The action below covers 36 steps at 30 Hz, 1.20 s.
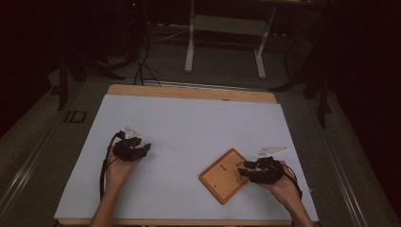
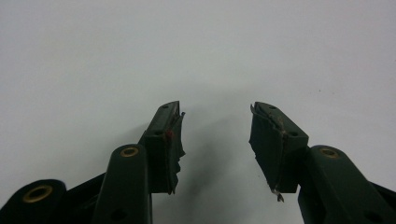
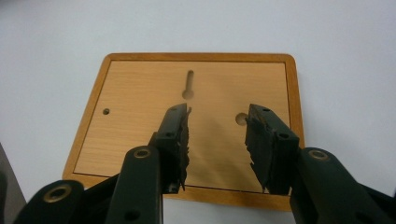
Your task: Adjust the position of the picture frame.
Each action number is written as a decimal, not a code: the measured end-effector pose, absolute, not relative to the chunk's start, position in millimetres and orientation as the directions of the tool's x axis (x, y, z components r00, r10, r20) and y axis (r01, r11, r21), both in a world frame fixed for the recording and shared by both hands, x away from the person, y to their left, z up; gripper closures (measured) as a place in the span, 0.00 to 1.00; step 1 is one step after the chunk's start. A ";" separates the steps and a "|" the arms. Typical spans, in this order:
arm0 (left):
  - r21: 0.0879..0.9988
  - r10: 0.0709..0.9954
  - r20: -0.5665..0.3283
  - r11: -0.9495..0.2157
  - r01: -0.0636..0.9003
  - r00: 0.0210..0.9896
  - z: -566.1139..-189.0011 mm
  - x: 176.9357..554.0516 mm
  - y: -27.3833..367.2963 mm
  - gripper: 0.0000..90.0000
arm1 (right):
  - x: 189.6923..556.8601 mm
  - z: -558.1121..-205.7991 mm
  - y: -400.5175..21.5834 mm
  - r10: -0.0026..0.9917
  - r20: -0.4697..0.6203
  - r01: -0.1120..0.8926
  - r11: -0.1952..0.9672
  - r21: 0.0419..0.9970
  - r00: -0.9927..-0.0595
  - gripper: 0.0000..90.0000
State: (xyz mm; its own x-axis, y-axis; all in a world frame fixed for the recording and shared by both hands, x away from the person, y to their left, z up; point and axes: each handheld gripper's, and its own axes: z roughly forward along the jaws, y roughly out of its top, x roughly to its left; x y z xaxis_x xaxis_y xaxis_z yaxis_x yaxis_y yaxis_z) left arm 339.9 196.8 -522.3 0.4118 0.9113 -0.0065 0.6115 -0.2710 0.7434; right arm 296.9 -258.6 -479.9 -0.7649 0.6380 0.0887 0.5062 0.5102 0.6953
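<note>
1. The flat rectangular wooden board with a raised darker rim lies directly beneath and ahead of the right claw, whose jaws stand apart with nothing between them
2. To grip it well, I judge the claw should come back to the near rim and straddle that edge, since the flat face offers no hold
3. The right hand holds its claw low, angled across the board
4. The left claw rests apart over the bare white table cover, jaws empty, palm low
</note>
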 end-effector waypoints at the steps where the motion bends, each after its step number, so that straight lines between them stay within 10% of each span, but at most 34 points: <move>1: 0.743 0.912 -0.007 -0.270 0.613 0.411 -522.5 340.0 196.9 0.59 | 295.5 -479.5 -258.0 0.633 0.088 0.500 0.510 0.699 -0.769 0.64; 36: 0.731 0.911 -0.002 -0.281 0.622 0.413 -525.2 341.2 196.4 0.59 | 269.9 -510.7 -234.3 0.636 -0.031 0.459 0.590 0.664 -0.771 0.93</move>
